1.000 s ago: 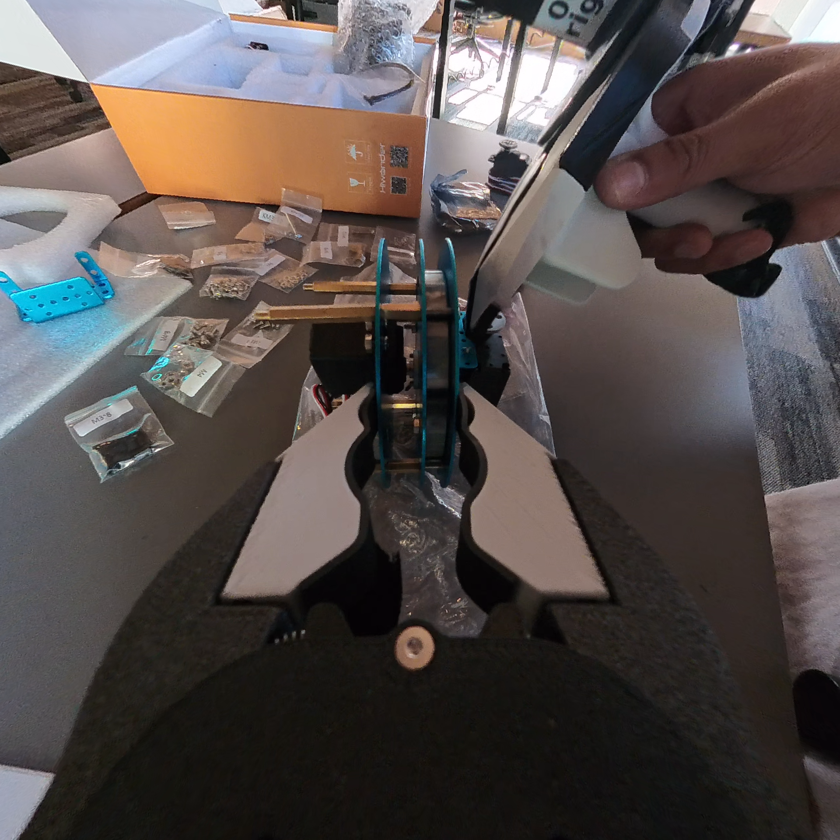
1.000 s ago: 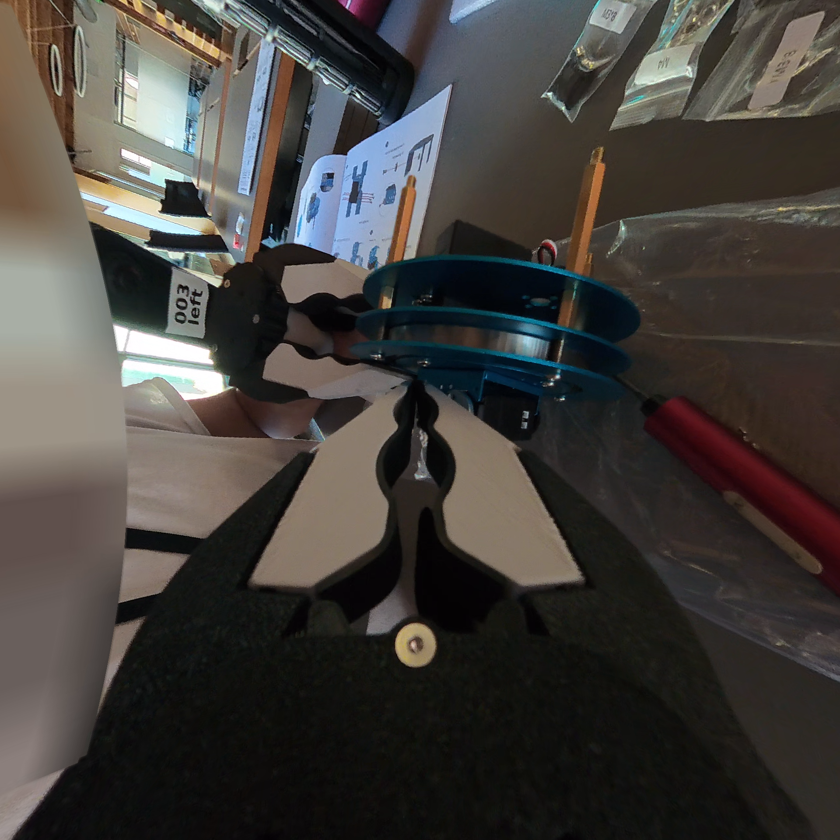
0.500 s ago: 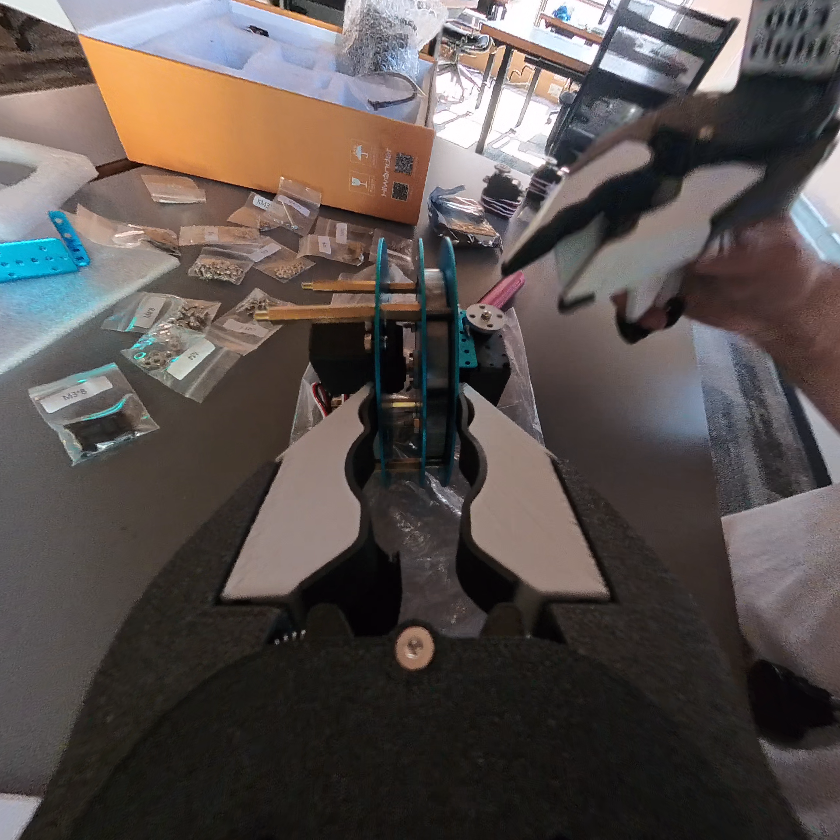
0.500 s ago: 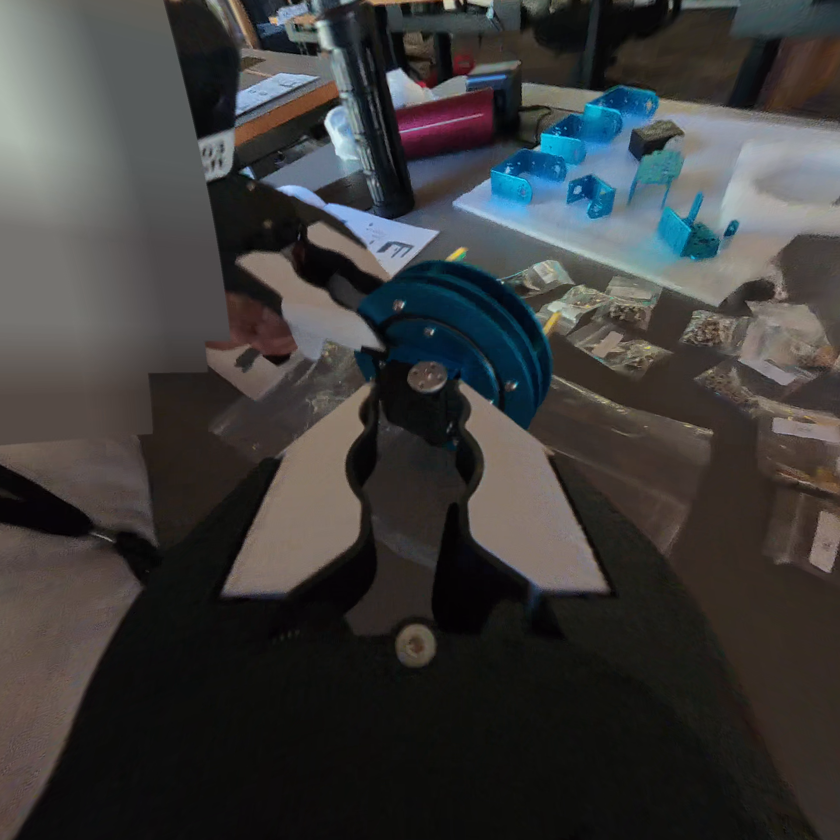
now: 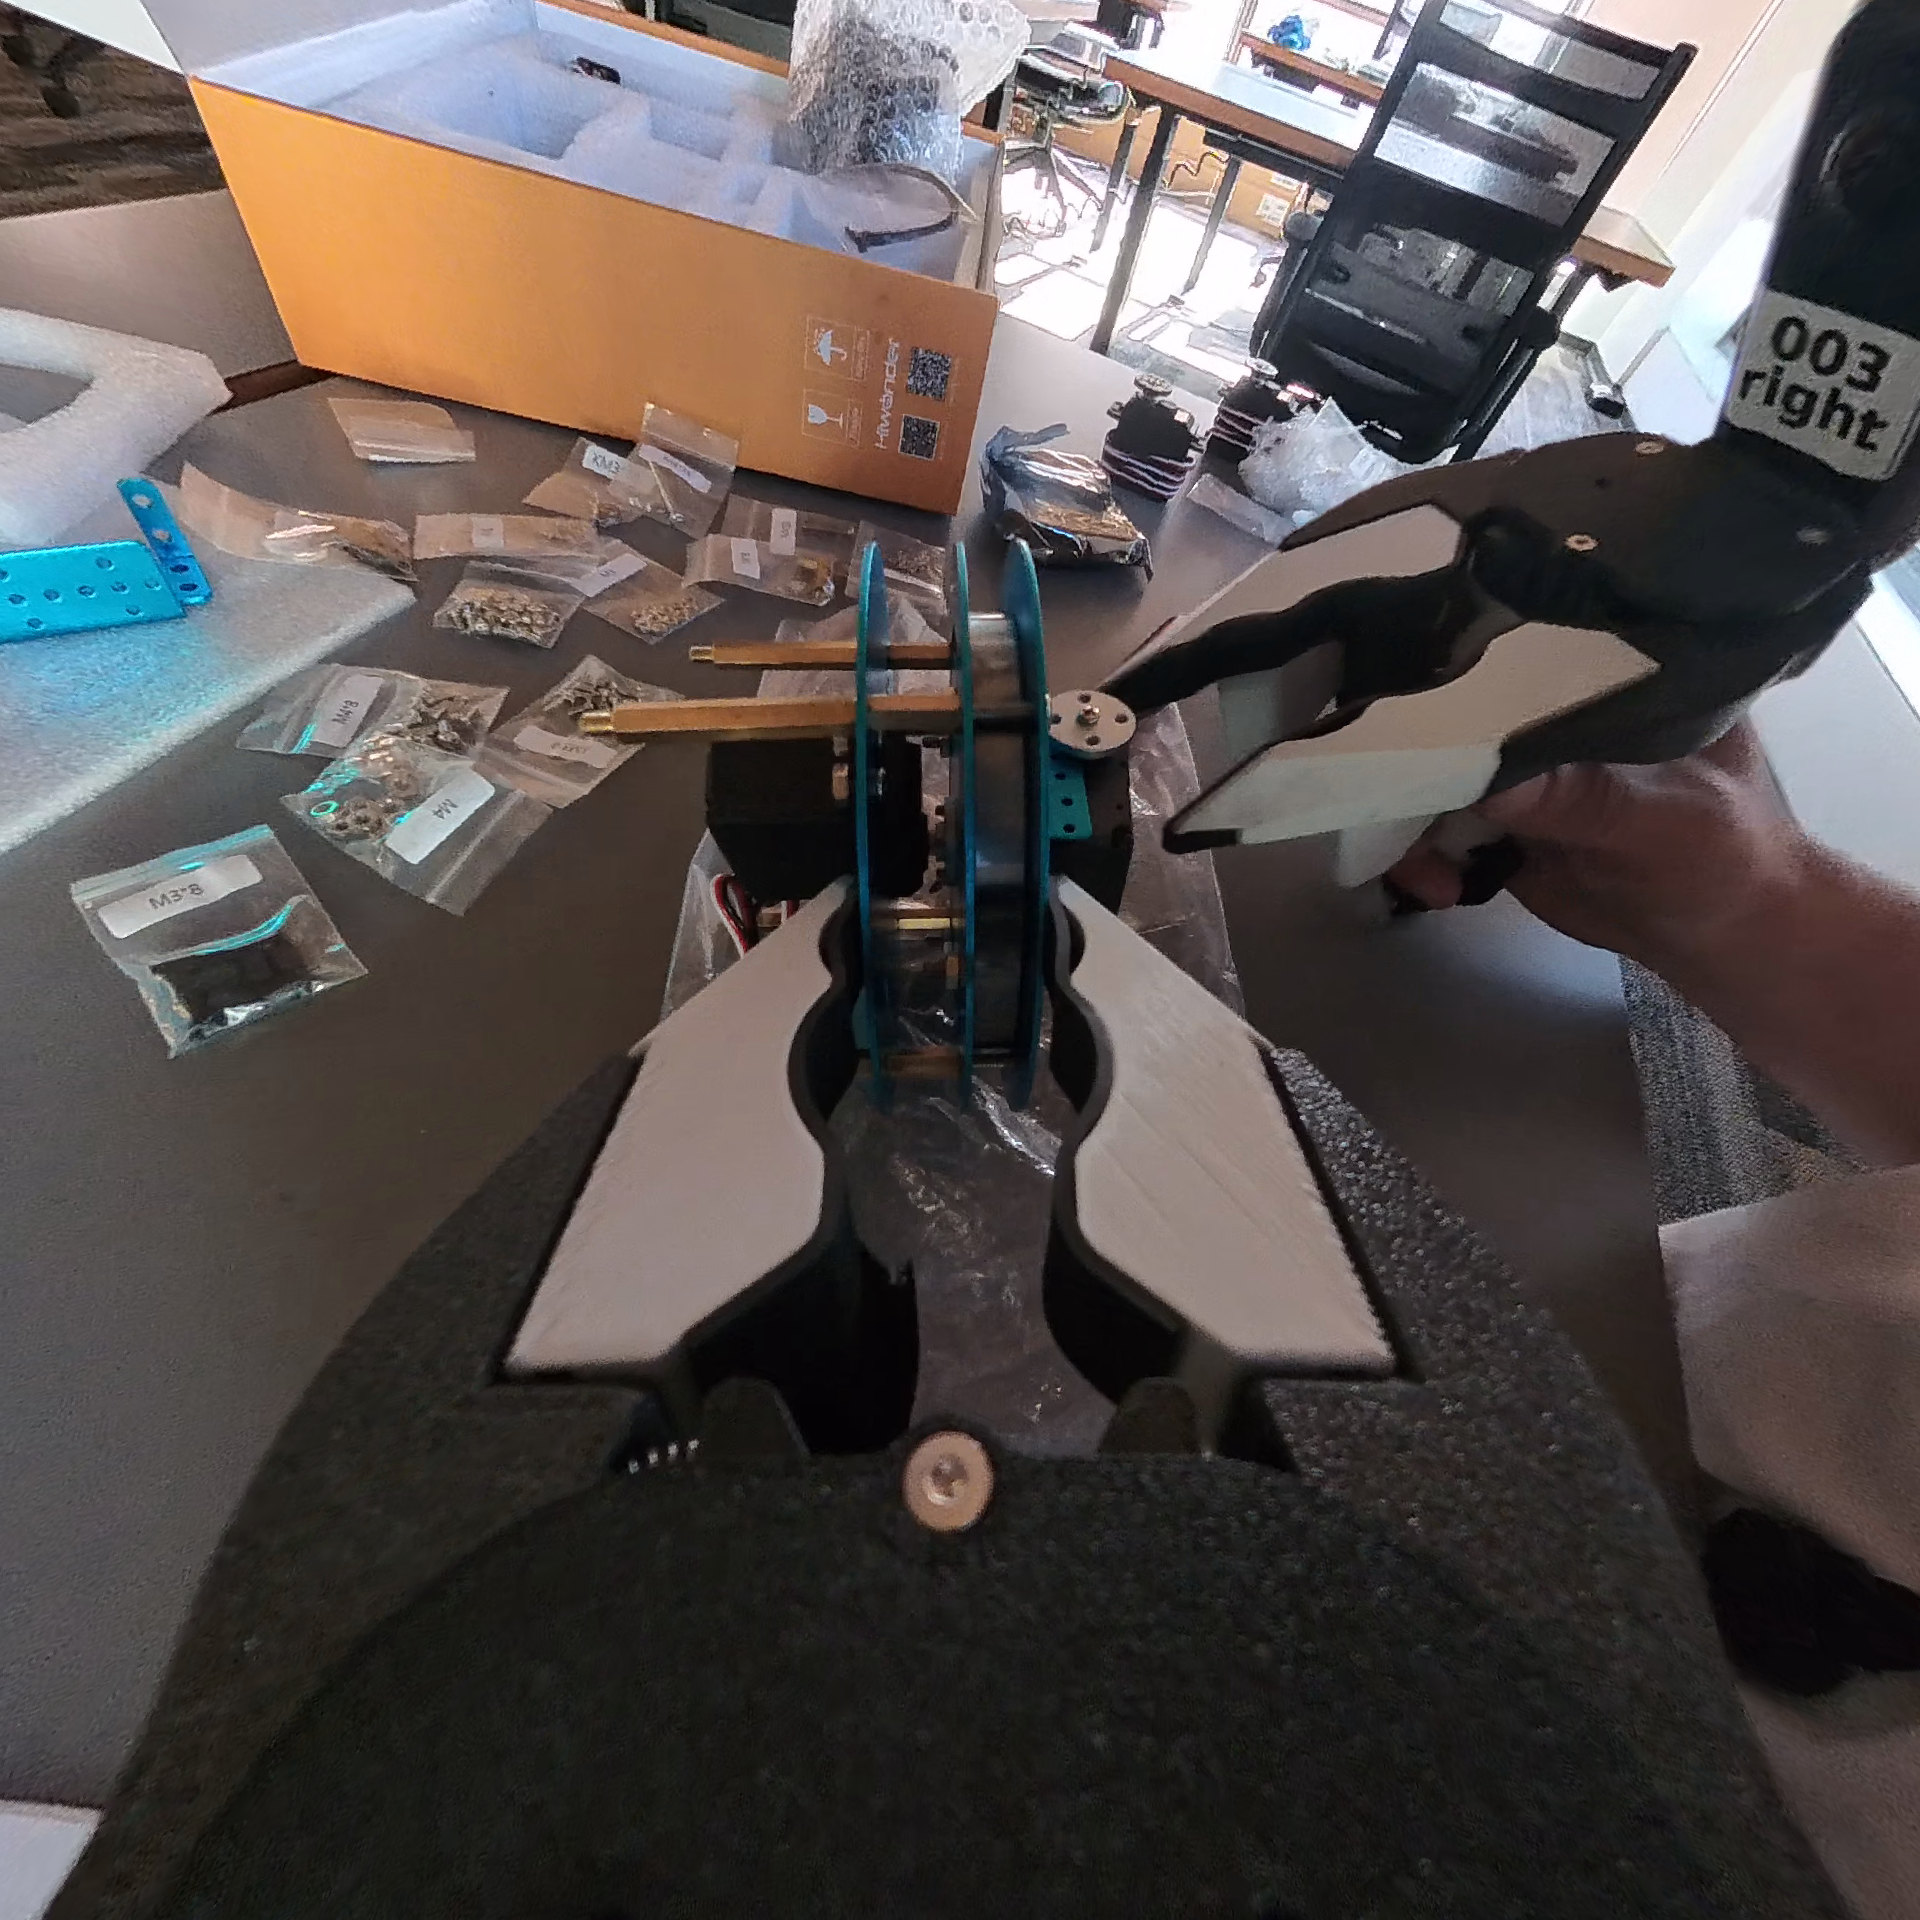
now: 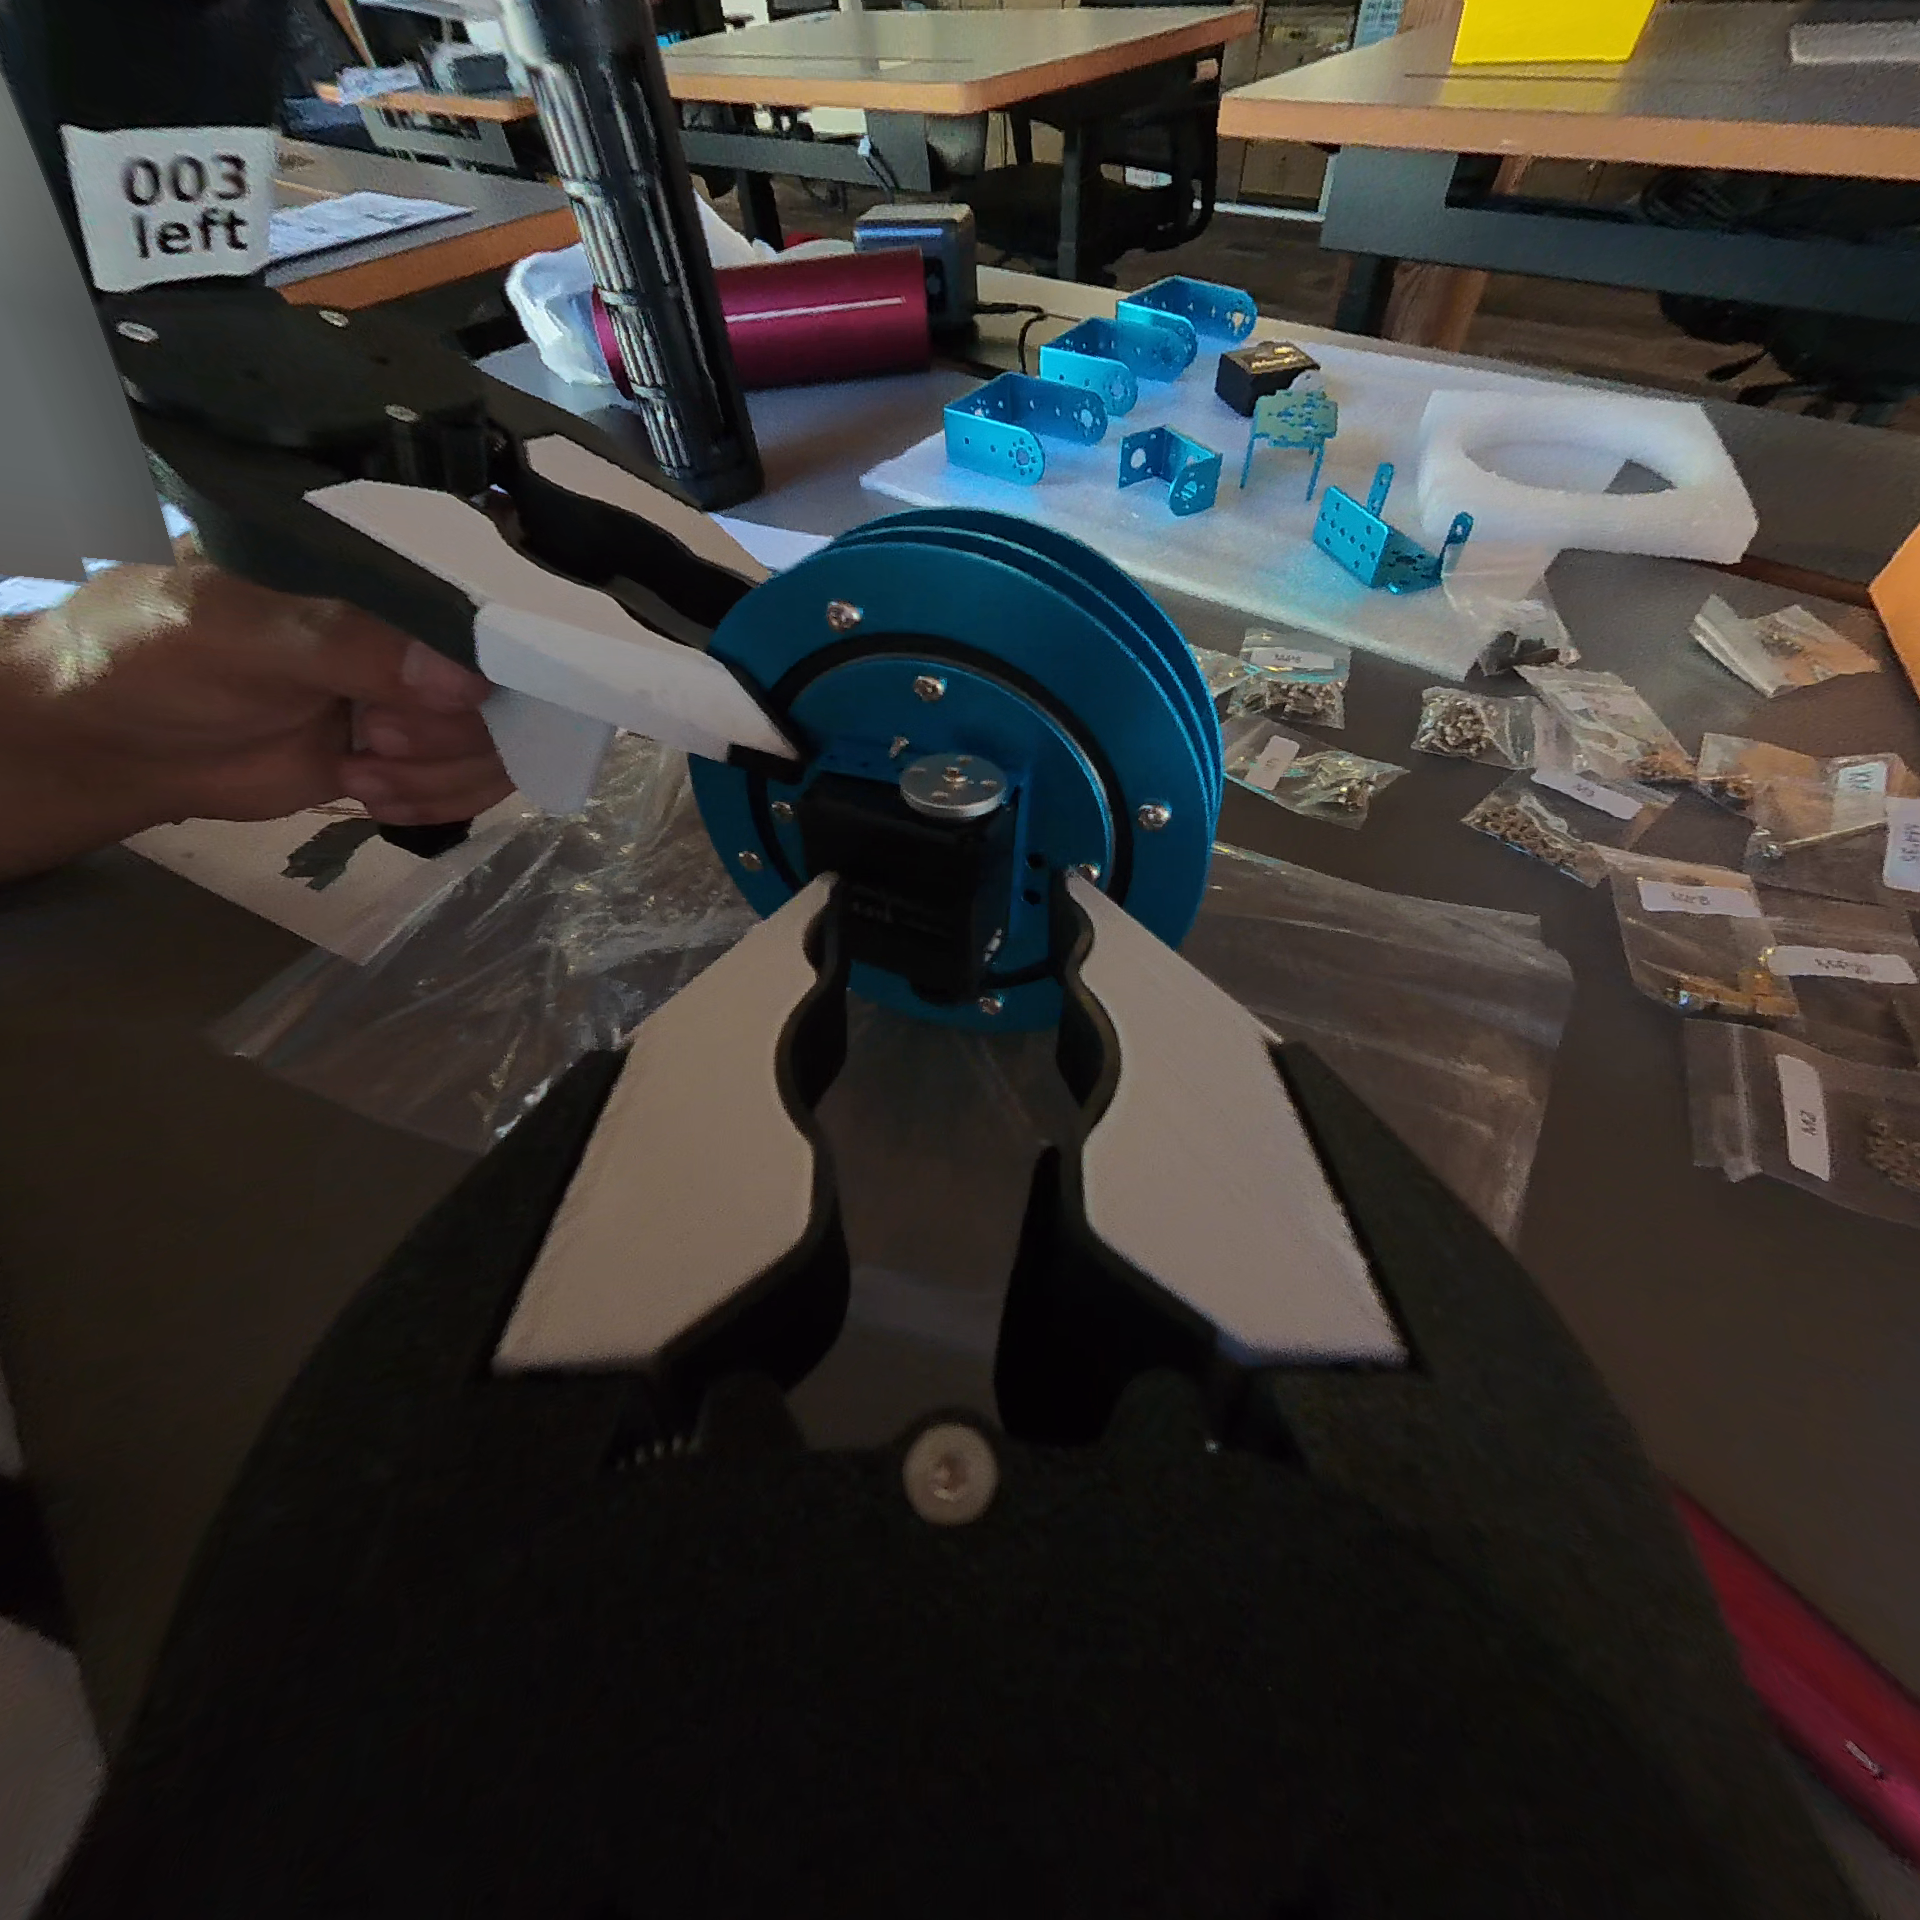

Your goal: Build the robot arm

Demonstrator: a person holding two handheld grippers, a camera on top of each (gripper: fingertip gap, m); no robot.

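My left gripper [image 5: 951, 904] is shut on a blue three-disc assembly [image 5: 966, 727] with brass standoffs, and holds it on edge above a plastic bag. A black servo [image 6: 914, 862] with a silver round horn [image 6: 948, 781] is mounted on the disc face. My right gripper [image 6: 945, 883] is open, with its fingertips on either side of the servo body. I cannot tell whether they touch it. In the left wrist view the right gripper [image 5: 1143, 764] comes in from the right with its jaws spread beside the horn [image 5: 1088, 719]. The left gripper [image 6: 748, 727] also shows in the right wrist view.
An open orange box [image 5: 623, 270] stands at the back. Small bags of screws [image 5: 416, 810] lie over the dark table. Blue brackets [image 6: 1143, 416] sit on white foam. A black tower [image 6: 644, 260], a red cylinder [image 6: 821, 322] and a red tool [image 6: 1818, 1714] are nearby.
My right gripper was shut against the assembly's servo side, then swung out to the right, opened, and now faces the servo with its jaws around it. My left gripper kept its hold.
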